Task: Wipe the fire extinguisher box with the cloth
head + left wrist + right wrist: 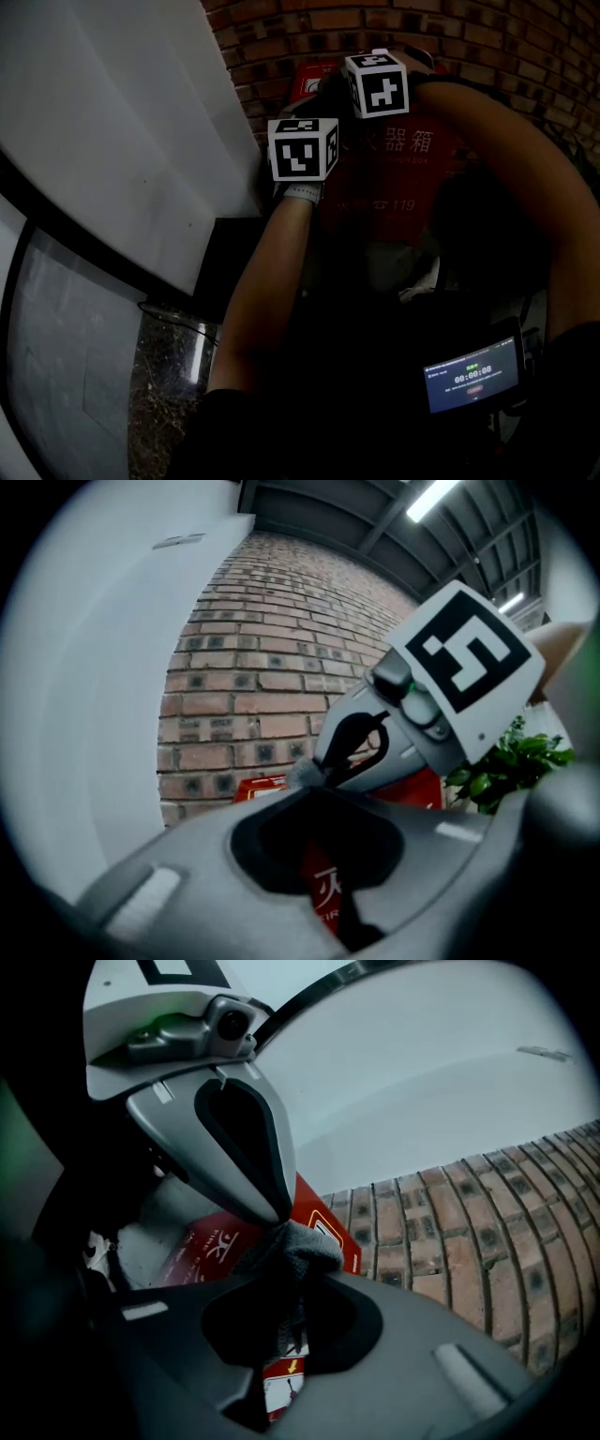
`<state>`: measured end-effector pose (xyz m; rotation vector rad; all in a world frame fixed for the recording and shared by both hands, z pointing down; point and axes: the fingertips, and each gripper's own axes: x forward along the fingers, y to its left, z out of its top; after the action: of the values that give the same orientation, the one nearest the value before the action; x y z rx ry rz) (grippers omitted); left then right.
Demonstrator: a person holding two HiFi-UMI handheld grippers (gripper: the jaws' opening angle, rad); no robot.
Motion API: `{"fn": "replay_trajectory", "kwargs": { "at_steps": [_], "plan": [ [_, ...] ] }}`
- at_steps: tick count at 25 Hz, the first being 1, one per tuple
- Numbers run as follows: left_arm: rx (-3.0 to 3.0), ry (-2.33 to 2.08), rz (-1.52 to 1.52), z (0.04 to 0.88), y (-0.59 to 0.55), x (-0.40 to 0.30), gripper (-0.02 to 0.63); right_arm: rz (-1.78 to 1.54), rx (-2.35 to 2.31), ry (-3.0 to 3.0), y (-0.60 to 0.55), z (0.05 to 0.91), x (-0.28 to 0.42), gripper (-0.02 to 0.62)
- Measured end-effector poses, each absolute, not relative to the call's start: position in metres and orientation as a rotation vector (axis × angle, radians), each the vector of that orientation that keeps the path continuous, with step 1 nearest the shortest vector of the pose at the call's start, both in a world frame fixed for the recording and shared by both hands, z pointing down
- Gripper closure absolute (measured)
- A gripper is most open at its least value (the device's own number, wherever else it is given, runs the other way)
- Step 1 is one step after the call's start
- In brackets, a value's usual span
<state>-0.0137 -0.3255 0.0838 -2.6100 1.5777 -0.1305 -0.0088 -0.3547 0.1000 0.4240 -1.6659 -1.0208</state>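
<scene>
Fire extinguisher box (412, 178) stands just ahead. Jaws of left gripper (314, 794) and right gripper (291, 1283) both pinch the grey cloth (292, 1246), probably to bunch it for wiping.

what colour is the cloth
Grey. The cloth shows best in the right gripper view.

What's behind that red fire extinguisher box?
A brick wall rises behind the fire extinguisher box. The stretch of wall directly behind it cannot be seen, since the box itself covers it.
</scene>
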Motion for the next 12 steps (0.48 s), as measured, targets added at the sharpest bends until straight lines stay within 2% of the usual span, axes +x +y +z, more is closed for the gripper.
{"fn": "replay_trajectory", "kwargs": {
  "at_steps": [12],
  "plan": [
    [-2.650, 1.579, -0.117, 0.087, -0.321, 0.002, 0.606, -1.048, 0.468, -1.608, -0.339, 0.098, 0.008, 0.561]
  ]
}}
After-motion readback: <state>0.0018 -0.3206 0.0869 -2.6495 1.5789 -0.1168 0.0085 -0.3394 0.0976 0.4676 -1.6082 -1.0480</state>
